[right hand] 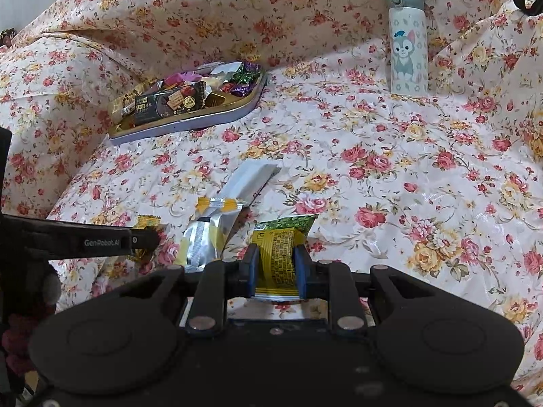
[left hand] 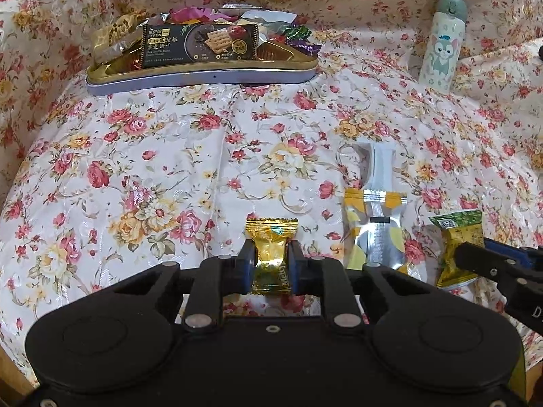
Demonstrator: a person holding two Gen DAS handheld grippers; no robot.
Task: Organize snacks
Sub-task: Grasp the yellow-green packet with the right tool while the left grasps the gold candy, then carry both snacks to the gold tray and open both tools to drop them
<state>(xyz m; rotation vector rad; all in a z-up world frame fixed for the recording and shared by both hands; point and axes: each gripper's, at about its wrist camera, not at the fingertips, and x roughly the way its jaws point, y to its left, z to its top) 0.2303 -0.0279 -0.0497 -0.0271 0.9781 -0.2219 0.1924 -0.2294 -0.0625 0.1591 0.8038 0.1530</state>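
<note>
Left wrist view shows your gold candy [left hand: 270, 257] pinched at its waist between the pads of the left tongs [left hand: 270, 264], its crimped top edge poking out ahead of the tips and its lower end tucked back toward the body of the tool. The grip looks narrow and the foil slick, so a quick swing toward the tin tray [left hand: 203, 79] could let the sweet twist or slide out. The tray sits well apart, at the far edge of the floral worktop [left hand: 169, 156], and it is already heaped with wrappers and a dark cracker pack [left hand: 200, 45]; anything dropped on that pile may roll off the rim.

Right wrist view has the yellow-green packet [right hand: 276, 257] clamped between the pads of the right tongs [right hand: 275, 266], its green end sticking out forward. It is puffy, so squeezing harder risks crushing what is inside.

Between your two tools lie a silver-and-yellow sachet [left hand: 375, 227] and a white stick pack [left hand: 376, 159], just beside both grips. Lifting either hand sideways could drag or flip them. Both tongs also sit near each other, so crossing paths invites a knock. A cartoon bottle [left hand: 439, 44] stands upright far right, clear of the route.
</note>
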